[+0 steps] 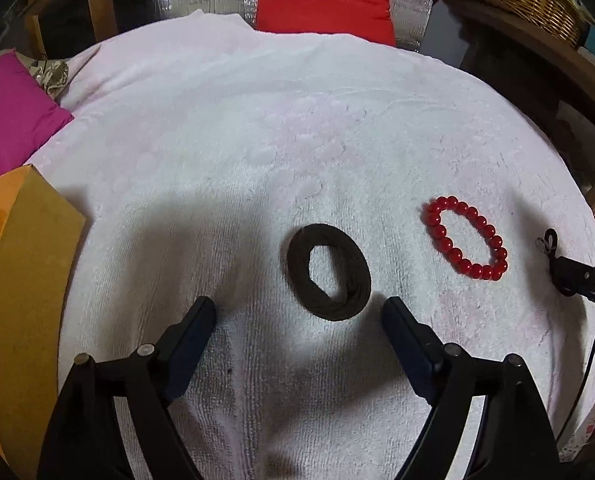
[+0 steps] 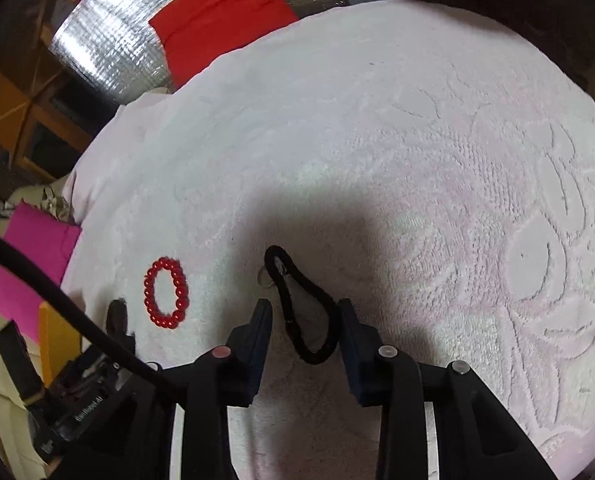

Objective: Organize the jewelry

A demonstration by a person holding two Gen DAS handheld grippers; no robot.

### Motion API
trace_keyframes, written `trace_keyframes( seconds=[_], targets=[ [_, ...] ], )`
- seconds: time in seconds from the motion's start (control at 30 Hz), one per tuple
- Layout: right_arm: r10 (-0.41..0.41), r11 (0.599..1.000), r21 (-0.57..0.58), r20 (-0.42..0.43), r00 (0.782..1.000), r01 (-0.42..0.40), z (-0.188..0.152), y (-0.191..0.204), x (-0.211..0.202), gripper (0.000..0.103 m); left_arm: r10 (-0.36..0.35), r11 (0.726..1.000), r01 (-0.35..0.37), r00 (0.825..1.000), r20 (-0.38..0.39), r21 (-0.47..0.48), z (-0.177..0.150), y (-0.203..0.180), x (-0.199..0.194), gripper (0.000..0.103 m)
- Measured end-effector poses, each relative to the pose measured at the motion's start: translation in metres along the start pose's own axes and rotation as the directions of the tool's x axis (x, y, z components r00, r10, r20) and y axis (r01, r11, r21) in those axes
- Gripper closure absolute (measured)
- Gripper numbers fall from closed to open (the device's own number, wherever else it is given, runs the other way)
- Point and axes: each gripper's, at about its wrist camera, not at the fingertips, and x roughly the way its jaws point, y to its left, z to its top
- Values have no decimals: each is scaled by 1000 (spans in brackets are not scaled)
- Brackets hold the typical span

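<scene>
- Thin black hair tie with a small clear charm lies flat on the white towel, a stretched loop; long axis runs from near the right gripper up and slightly left, away from it.
- Near end of the loop sits between the right fingers. Right pad looks to be touching the cord's outer bend; left pad stands clear of it. Jaws partly apart, not clamped on anything.
- Judgement: the jaws straddle the loop across its short width, so closing would pinch both strands. Alignment looks good; no reach needed.
- Thick dark scrunchie lies just ahead of the left gripper, offset toward its right finger, not touching. Left jaws wide apart, empty.
- Judgement: left needs a small shift right to centre the scrunchie.
- Red bead bracelet lies between the two grippers' working spots; both are near it, which is nearer I can't tell.
- Orange box at the towel's left edge, nearest the left gripper; probable drop point, only a guess.
</scene>
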Motion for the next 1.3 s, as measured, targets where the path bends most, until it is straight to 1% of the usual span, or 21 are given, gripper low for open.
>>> trace_keyframes(
  seconds=[0.07, 0.1, 0.2, 0.23, 0.27, 0.37, 0.43, 0.57, 0.63, 0.73, 0.77, 0.83, 0.9, 0.93, 0.97, 1.0, 1.03, 1.1, 1.13, 1.3],
  targets=[
    [8, 1000, 1, 3, 1000, -8, -1, -4, -1, 67, 7, 1000, -7, 1000, -21, -2, 3, 1, 0, 17],
    [9, 1000, 1, 3, 1000, -9, -2, -5, -1, 67, 24, 1000, -24, 999, -24, 0, 5, 0, 0, 17],
    [13, 1000, -2, 7, 1000, -13, -3, -8, -4, 67, 72, 997, -72, 997, -6, 7, 12, 1, -1, 17],
    [12, 1000, -7, 7, 1000, -12, -3, -7, -3, 67, 93, 996, -93, 996, 9, 0, 14, 3, -3, 17],
    [10, 1000, -12, 8, 1000, -10, -4, -7, -3, 67, 97, 995, -97, 995, 13, -13, 15, 5, -3, 17],
    [16, 1000, -16, 3, 1000, -16, -5, -8, -5, 67, 69, 996, -69, 998, -2, -53, 19, 9, 1, 17],
    [34, 999, -3, -6, 999, -34, -6, -11, -7, 68, 54, 996, -55, 998, -7, -64, 21, 8, 3, 17],
    [99, 993, 61, -31, 995, -97, -5, -24, -10, 68, 23, 998, -22, 1000, 14, -61, 24, 7, 0, 17],
    [131, 987, 94, -38, 991, -127, -4, -30, -10, 66, 23, 998, -22, 1000, 21, -66, 26, 7, -1, 17],
    [141, 984, 114, -36, 989, -136, -5, -33, -10, 66, 36, 996, -35, 999, 11, -83, 27, 10, 5, 18],
    [136, 985, 110, -33, 990, -132, -5, -32, -10, 66, 46, 995, -45, 999, 12, -87, 28, 8, 9, 20],
    [128, 986, 112, -24, 991, -124, -6, -31, -10, 66, 59, 995, -57, 998, 16, -82, 27, 9, 11, 35],
    [119, 987, 110, -18, 993, -116, -6, -30, -10, 67, 65, 995, -63, 998, 24, -75, 26, 8, 11, 40],
    [113, 988, 112, -14, 994, -111, -6, -30, -11, 70, 69, 996, -67, 997, 33, -65, 26, 6, 10, 47],
    [102, 988, 119, -8, 995, -101, -6, -30, -10, 76, 68, 996, -65, 997, 40, -54, 26, 4, 9, 52],
    [90, 988, 129, -2, 996, -89, -7, -32, -10, 79, 66, 997, -64, 997, 48, -42, 25, 2, 7, 62],
    [85, 988, 133, 0, 996, -84, -5, -31, -8, 83, 68, 997, -66, 996, 54, -31, 25, 0, 7, 69],
    [72, 988, 140, 11, 997, -73, -5, -32, -8, 89, 79, 997, -79, 995, 66, -11, 22, -4, 4, 72],
    [70, 987, 142, 13, 997, -71, -5, -33, -8, 90, 82, 997, -82, 994, 71, -2, 21, -6, 4, 76],
    [46, 991, 122, 33, 998, -50, -5, -33, -11, 92, 91, 996, -92, 992, 83, 8, 18, -7, -1, 83]
  ],
)
